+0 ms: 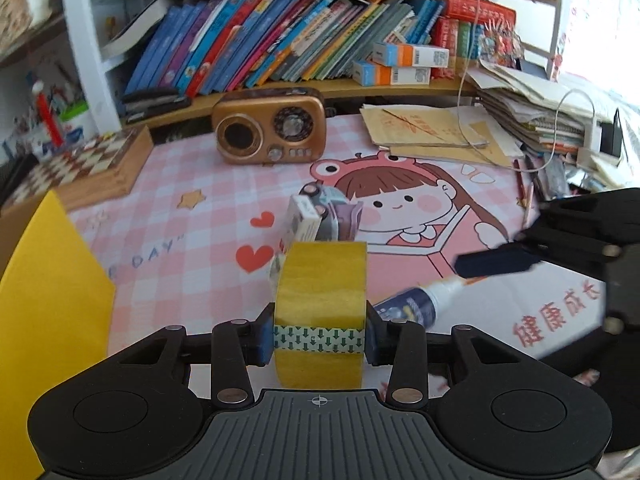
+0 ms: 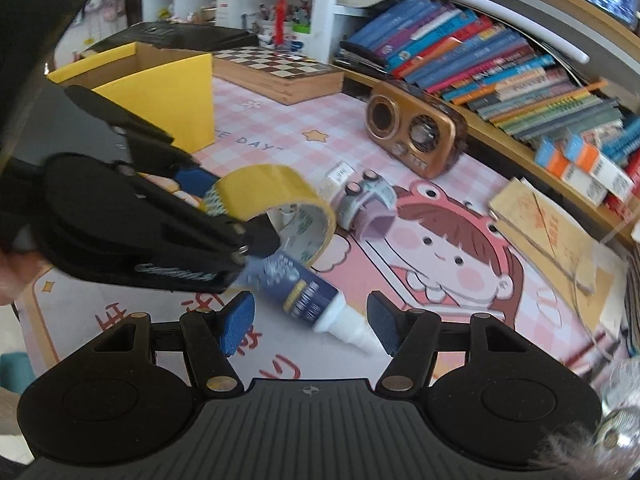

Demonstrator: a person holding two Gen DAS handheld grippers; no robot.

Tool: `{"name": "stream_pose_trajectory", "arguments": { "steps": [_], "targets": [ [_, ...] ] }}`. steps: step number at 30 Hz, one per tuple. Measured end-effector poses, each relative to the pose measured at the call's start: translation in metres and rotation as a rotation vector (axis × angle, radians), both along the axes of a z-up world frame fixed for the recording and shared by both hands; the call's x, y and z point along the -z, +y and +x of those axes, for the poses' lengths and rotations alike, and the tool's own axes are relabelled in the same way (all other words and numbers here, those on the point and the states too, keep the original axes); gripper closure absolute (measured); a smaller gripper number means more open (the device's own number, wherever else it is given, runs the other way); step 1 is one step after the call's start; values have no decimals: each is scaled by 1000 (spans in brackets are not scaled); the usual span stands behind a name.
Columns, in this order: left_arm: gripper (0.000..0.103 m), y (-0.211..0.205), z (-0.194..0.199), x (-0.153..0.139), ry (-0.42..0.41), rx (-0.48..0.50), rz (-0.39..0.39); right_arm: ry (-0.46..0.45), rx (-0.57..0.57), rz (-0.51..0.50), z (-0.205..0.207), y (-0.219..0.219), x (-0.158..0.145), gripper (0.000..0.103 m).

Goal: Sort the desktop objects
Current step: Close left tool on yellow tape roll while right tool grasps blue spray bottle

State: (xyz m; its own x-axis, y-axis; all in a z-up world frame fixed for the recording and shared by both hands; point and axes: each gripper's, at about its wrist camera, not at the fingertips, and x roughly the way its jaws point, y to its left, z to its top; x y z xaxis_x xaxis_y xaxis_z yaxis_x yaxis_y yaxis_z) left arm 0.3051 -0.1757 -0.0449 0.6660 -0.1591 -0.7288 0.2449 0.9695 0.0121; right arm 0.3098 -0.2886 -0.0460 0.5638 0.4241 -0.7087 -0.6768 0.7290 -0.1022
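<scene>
A yellow tape roll (image 1: pixel 320 288) stands on edge between the blue pads of my left gripper (image 1: pixel 320 336), which is shut on its two flat sides. In the right wrist view the same roll (image 2: pixel 260 188) sits in the left gripper (image 2: pixel 228 210) just over the pink desk mat (image 2: pixel 280 128). A dark blue glue bottle (image 2: pixel 304 288) with a white nozzle lies on the mat between the fingers of my right gripper (image 2: pixel 312 322). That gripper is open, its pads apart from the bottle's body. The bottle (image 1: pixel 416 304) also shows beside the roll, under a right finger (image 1: pixel 492 260).
A small white box (image 1: pixel 304 220) and patterned tape rolls (image 1: pixel 332 208) lie beyond the yellow roll. An open yellow cardboard box (image 2: pixel 160 92) stands at the left, a chessboard box (image 2: pixel 280 68) behind it. A brown radio (image 1: pixel 268 128), paper stacks (image 1: pixel 432 132) and bookshelves line the back.
</scene>
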Motion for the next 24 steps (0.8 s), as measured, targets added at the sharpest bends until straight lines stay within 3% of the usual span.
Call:
{"name": "stream_pose_trajectory", "arguments": {
  "steps": [11, 16, 24],
  "targets": [
    [63, 41, -33, -5, 51, -132, -94, 57, -206, -21, -6, 27, 6, 41],
    [63, 51, -40, -7, 43, -159, -107, 29, -322, -69, -17, 40, 9, 39],
    [63, 63, -43, -16, 35, -194, -166, -4, -341, -109, -9, 53, 16, 36]
  ]
}}
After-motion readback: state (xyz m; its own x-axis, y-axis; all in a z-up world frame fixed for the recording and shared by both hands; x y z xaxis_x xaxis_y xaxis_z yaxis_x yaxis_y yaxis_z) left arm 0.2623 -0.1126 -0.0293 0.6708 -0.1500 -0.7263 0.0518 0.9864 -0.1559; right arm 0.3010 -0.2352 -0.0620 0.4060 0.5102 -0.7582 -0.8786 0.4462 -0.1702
